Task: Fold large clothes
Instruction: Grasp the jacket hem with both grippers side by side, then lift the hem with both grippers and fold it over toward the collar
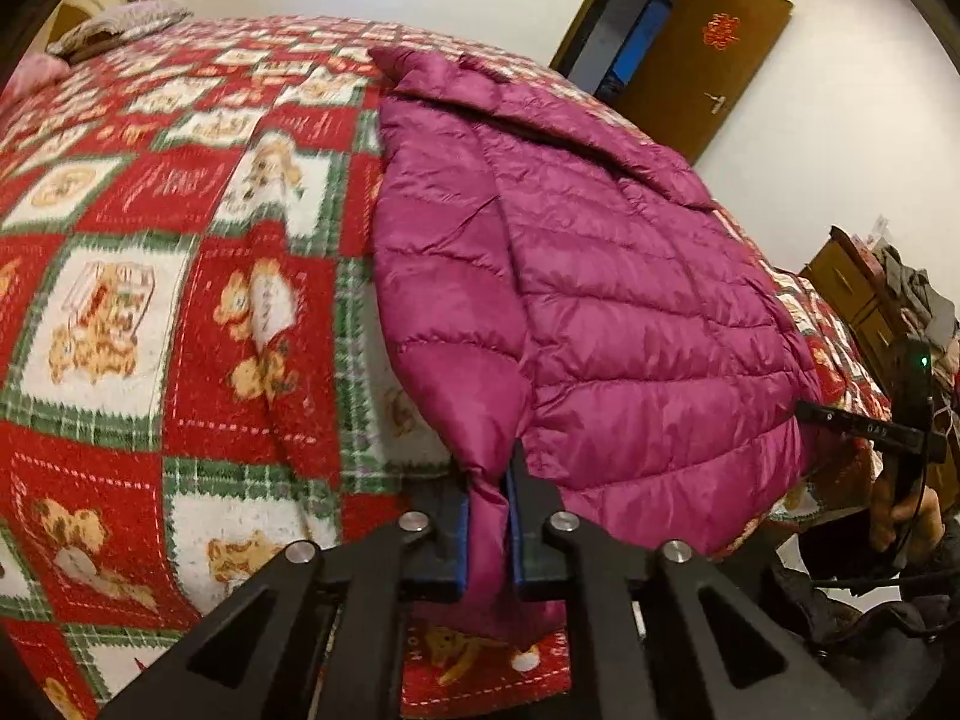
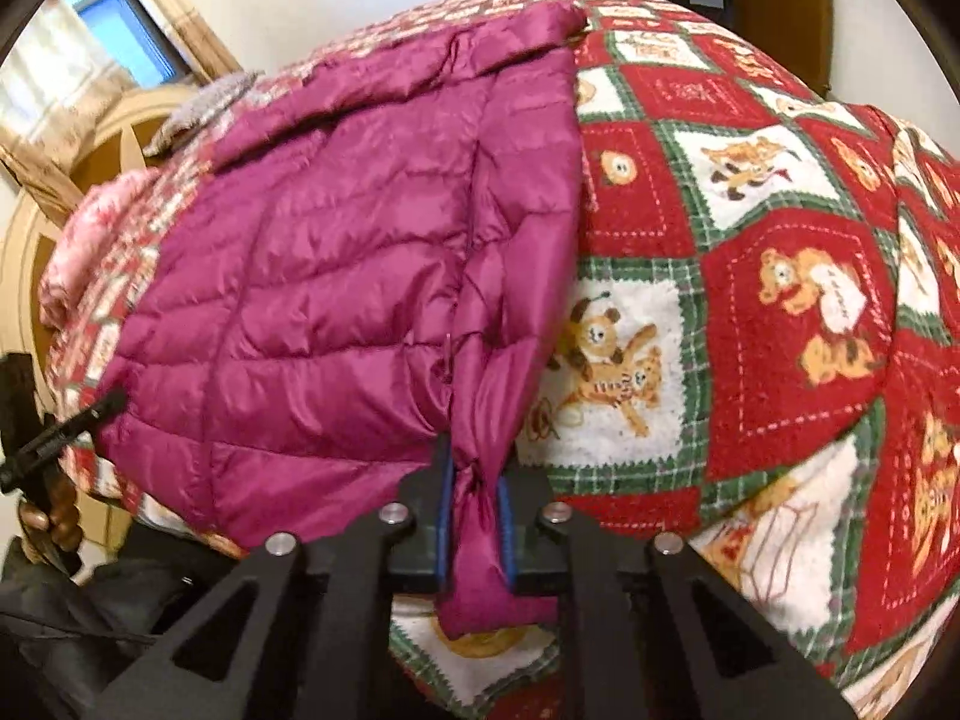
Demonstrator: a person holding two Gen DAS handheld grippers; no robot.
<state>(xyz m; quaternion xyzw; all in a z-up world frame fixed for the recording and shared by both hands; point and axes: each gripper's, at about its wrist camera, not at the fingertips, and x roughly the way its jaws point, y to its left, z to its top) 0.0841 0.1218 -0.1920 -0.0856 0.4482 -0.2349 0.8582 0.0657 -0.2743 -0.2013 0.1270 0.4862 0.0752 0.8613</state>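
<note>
A magenta quilted down jacket (image 1: 588, 276) lies spread on a bed, hem toward me and collar at the far end. My left gripper (image 1: 487, 480) is shut on the jacket's near left hem corner, and the fabric bunches between its blue pads. The same jacket (image 2: 336, 276) fills the left half of the right wrist view. There my right gripper (image 2: 475, 474) is shut on the near right hem corner, beside the zip edge. Each gripper shows small in the other's view: the right gripper (image 1: 801, 407) at the hem's right end, the left gripper (image 2: 117, 399) at its left end.
The bed carries a red, green and white teddy-bear blanket (image 1: 180, 276), also seen in the right wrist view (image 2: 750, 276). Pillows (image 1: 114, 30) lie at the head. A brown door (image 1: 696, 60) stands open behind. A wooden cabinet with piled clothes (image 1: 888, 294) sits at the right.
</note>
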